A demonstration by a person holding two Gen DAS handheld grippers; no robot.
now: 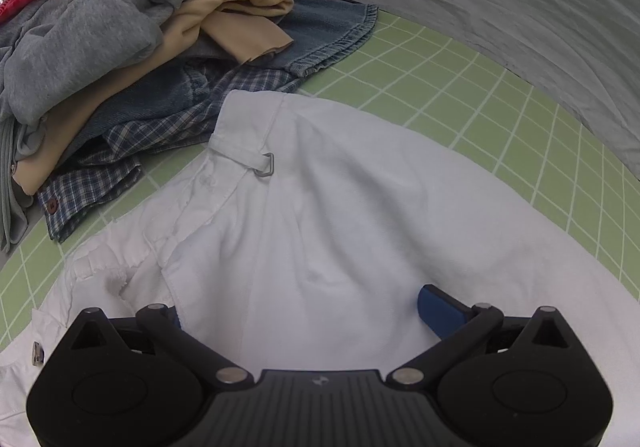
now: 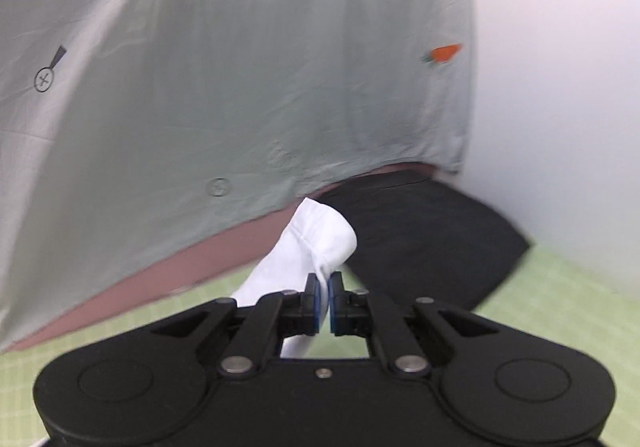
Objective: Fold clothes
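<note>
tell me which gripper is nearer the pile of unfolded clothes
Left. The left gripper hovers open over the white shirt, with the clothes pile just beyond it. The right gripper, shut on white fabric, shows no pile.

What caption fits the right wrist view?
Right gripper shut on white garment, lifted above green grid mat.

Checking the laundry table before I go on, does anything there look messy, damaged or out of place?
The unfolded pile at the far left is a jumble: grey, tan, denim and plaid pieces lie crumpled over one another, and the plaid shirt's edge trails onto the green grid mat. The white garment is only rumpled; no tear or spill shows.
</note>
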